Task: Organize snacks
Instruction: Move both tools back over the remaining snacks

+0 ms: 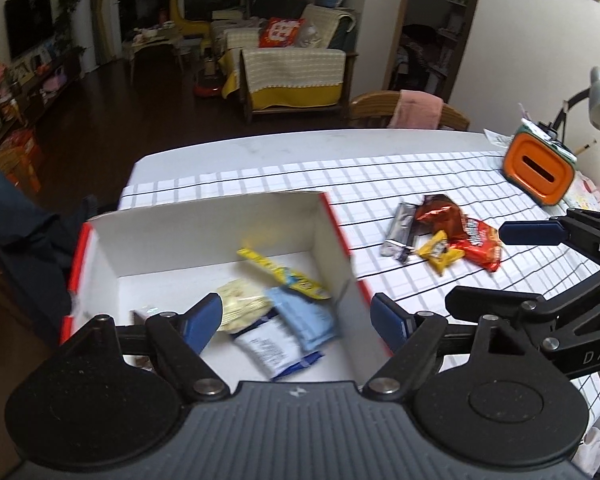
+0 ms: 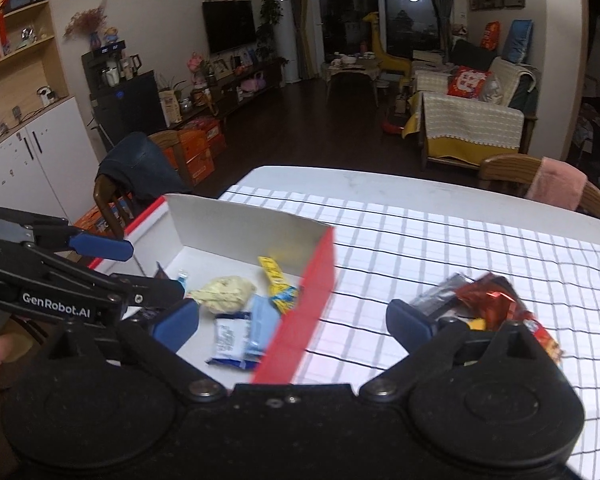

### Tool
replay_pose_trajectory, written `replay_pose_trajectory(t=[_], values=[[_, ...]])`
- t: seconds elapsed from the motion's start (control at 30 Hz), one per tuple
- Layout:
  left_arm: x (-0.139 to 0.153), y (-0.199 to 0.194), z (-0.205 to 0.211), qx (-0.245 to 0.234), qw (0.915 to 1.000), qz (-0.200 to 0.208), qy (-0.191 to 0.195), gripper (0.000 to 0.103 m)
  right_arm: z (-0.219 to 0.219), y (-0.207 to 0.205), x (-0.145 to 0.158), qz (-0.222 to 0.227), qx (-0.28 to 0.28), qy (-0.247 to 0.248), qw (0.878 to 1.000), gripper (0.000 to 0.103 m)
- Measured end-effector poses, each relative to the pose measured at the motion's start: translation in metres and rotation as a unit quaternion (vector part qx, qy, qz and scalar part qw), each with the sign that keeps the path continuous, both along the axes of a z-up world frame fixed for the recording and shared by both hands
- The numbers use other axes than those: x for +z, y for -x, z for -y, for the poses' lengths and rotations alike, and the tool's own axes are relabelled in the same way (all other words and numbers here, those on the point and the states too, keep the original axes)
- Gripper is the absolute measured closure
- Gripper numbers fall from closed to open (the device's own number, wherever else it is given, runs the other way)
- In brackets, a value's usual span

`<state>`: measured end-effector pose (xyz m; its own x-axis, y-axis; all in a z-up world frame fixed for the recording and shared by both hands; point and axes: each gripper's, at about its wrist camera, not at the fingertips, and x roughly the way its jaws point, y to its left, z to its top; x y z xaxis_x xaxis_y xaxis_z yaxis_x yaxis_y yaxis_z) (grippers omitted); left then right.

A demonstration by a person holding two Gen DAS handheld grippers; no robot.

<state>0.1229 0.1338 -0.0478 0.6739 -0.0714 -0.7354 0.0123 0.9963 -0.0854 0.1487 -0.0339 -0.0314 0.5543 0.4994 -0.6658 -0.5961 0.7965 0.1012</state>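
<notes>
Blue-padded fingers (image 1: 204, 322) of the left gripper (image 1: 296, 320) are spread wide and empty over the white, red-edged cardboard box (image 1: 220, 224) at lower centre, which holds crinkly snack packets (image 1: 284, 320). Right gripper (image 2: 294, 322) likewise gapes empty. More foil wrappers (image 1: 448, 236) lie right of the box on the checked table (image 1: 380, 172).

One box (image 1: 220, 216), four snack packets inside, four outside.

Dim living room: dark wood floor (image 2: 308, 120), wall-mounted television (image 2: 229, 26), sofa (image 2: 472, 124) under cream-yellow throws, dark window (image 2: 410, 12), white walls
</notes>
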Motion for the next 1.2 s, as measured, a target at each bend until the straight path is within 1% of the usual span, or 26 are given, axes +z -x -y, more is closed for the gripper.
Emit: replay_pose_trajectory(t=[0.13,0.4,0.63,0.8,1.0,1.1,1.2], values=[[-0.003,-0.009,0.028,-0.008,1.0000,0.002,0.001,0.019,0.035,-0.005,-0.002,0.002,-0.015,0.000,1.000,0.000],[-0.016,-0.035,0.085,-0.023,0.9997,-0.011,0.002,0.019,0.102,-0.023,-0.013,0.006,-0.030,0.019,0.999,0.000],[-0.030,-0.063,0.137,-0.033,0.9992,-0.025,0.002,0.019,0.155,-0.054,-0.025,0.007,-0.032,0.039,0.999,0.000],[-0.044,-0.085,0.163,-0.025,0.9989,-0.038,0.009,0.019,0.177,-0.087,-0.033,-0.003,-0.023,0.042,0.999,0.000],[-0.064,-0.116,0.183,-0.007,0.9979,-0.061,0.021,0.019,0.192,-0.129,-0.044,-0.018,0.002,0.045,0.999,0.000],[-0.074,-0.132,0.187,0.008,0.9965,-0.076,0.035,0.019,0.193,-0.151,-0.053,-0.028,0.011,0.045,0.999,0.001],[-0.084,-0.146,0.186,0.025,0.9938,-0.091,0.058,0.019,0.189,-0.169,-0.063,-0.036,0.017,0.050,0.998,0.003]])
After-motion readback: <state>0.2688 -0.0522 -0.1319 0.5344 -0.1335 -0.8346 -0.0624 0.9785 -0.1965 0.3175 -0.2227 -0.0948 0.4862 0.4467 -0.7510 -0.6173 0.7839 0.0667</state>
